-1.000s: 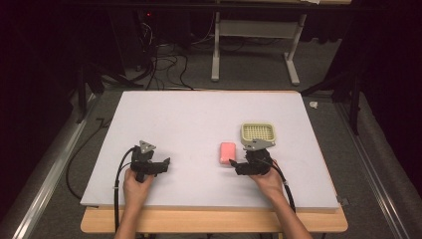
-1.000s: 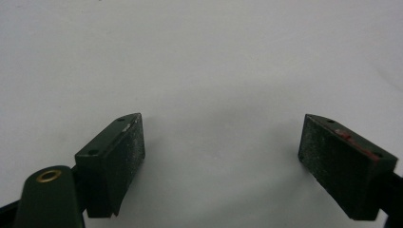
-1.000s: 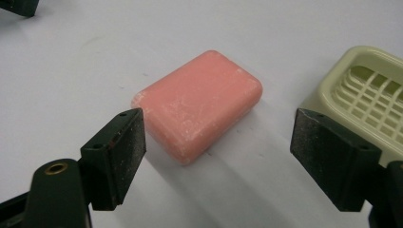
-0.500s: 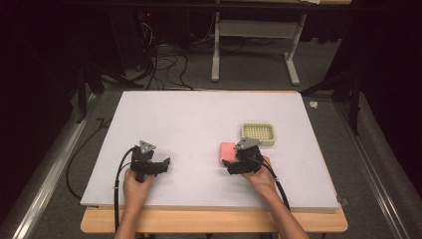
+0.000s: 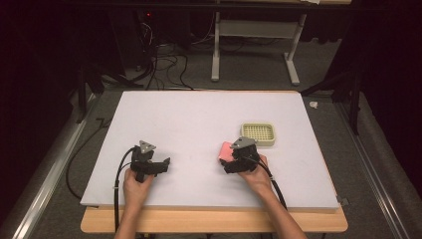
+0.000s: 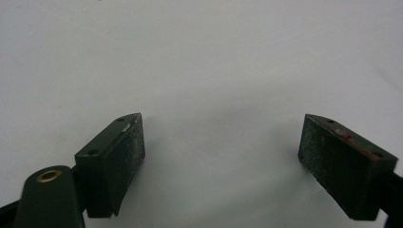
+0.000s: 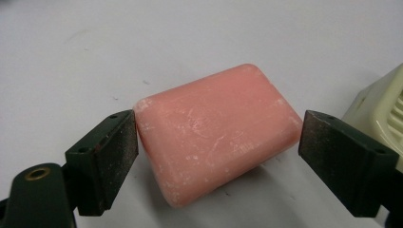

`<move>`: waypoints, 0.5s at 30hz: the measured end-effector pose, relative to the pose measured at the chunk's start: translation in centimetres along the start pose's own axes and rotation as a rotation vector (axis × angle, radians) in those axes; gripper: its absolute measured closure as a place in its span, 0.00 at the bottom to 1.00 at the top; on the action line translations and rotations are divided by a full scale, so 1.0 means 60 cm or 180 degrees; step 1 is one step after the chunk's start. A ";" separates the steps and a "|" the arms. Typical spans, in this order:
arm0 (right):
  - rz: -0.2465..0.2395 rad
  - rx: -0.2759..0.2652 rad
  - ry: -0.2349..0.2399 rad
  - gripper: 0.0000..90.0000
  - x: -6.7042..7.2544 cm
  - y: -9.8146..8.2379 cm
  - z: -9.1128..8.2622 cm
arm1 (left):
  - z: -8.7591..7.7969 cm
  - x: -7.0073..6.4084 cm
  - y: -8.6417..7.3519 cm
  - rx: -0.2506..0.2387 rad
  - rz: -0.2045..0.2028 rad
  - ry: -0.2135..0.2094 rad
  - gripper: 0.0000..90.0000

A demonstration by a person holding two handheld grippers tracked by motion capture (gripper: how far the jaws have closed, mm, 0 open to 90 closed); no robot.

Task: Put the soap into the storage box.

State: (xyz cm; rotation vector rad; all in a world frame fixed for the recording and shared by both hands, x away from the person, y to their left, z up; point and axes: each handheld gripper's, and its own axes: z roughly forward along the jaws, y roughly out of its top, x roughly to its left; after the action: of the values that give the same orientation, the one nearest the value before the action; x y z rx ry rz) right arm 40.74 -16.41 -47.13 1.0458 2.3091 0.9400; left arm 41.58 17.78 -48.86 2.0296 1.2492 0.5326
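A pink bar of soap (image 7: 216, 130) lies flat on the white table, seen also in the high view as the soap (image 5: 225, 151). My right gripper (image 7: 219, 159) is open around it, one jaw at each end; the left jaw touches the bar, the right jaw stands just off it. From above, the right gripper (image 5: 230, 160) covers part of the bar. A cream soap dish (image 5: 258, 133) with a gridded top sits just beyond and to the right; the dish (image 7: 380, 111) edges into the right gripper view. My left gripper (image 5: 161, 165) rests open at the front left, nothing between its jaws (image 6: 221, 156).
The white table top (image 5: 199, 119) rests on a wooden table whose front edge (image 5: 214, 221) lies below my forearms. Cables trail from both grippers toward me. Behind the table are a dark floor, loose cables and a white frame leg (image 5: 215, 55).
My right gripper moved left and toward me, away from the soap dish, and now has its jaws around the pink soap. The left gripper stayed put.
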 end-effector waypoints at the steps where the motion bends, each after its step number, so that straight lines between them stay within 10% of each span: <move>1: -0.0013 -0.0009 -0.0004 0.14 -0.001 0.000 0.000 | 0.000 0.000 0.000 0.0001 0.0001 0.0000 0.18; 15: -0.0044 0.0026 0.0046 0.13 -0.005 0.026 0.008 | 0.000 0.000 0.000 -0.0001 0.0000 0.0004 0.18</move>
State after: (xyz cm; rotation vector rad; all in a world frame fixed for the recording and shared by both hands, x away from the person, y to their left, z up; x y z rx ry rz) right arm 41.95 -15.69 -46.27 1.0283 2.3309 0.9364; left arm 41.57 17.77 -48.86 2.0292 1.2498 0.5342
